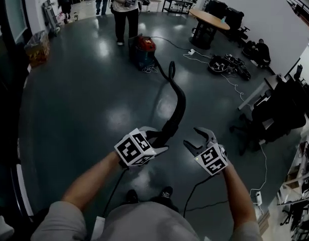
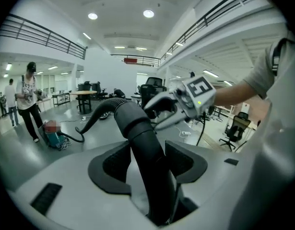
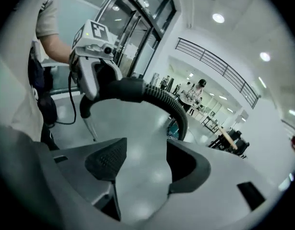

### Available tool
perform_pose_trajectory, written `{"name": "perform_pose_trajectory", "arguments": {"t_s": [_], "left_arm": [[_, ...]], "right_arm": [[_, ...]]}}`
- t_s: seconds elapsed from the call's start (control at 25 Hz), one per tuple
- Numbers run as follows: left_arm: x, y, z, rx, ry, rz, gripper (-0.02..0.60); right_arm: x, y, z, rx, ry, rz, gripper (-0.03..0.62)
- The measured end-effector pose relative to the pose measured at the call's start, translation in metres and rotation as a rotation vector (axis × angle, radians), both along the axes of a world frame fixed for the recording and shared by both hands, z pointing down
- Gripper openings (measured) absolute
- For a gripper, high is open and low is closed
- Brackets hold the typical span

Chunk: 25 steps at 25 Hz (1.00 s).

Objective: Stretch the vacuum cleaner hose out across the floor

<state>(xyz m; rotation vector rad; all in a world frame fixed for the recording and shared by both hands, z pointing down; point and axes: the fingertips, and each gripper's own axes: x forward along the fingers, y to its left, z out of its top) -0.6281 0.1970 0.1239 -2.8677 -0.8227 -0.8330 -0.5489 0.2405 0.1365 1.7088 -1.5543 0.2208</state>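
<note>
The hose (image 1: 178, 104) snakes from the vacuum cleaner (image 1: 142, 49) across the floor (image 1: 84, 99) and up into the left gripper (image 1: 153, 137), which is clamped on its near end. The right gripper (image 1: 194, 139) hangs beside it, jaws apart and empty. A person (image 1: 126, 9) stands right behind the vacuum cleaner, with what looks like a cord (image 1: 151, 69) coiled next to it.

Black ribbed vacuum hose (image 1: 178, 102), lower centre. Red-topped, teal-bodied canister vacuum cleaner (image 1: 142, 50), upper centre. Floor (image 1: 79, 104): glossy dark grey. Left tool (image 1: 162, 135) and right tool (image 1: 194, 138): pale grey shells, black dimpled pads (image 3: 106, 159). Marker cubes (image 1: 135, 148): white with black squares.
</note>
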Motion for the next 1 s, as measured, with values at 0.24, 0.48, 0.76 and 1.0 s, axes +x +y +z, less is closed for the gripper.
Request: {"name": "perform_pose_trajectory", "arguments": {"t_s": [0.24,0.48,0.76,1.0], "left_arm": [[-0.032,0.021,0.019,0.079,-0.107,0.23,0.233],[-0.077,0.025,0.045,0.156,-0.174,0.382,0.233],[-0.103,0.022,0.047,0.12,-0.211,0.44,0.233],[-0.113,0.023,0.071,0.19,-0.24,0.52,0.212]], "right_arm": [[0.008,-0.023,-0.002,-0.257,0.251,-0.285,0.305],[-0.013,-0.04,0.055,-0.405,0.437,-0.545,0.304],[-0.025,-0.032,0.07,-0.488,0.414,-0.433,0.183],[-0.047,0.018,0.099,-0.509,0.204,-0.19,0.183]]}}
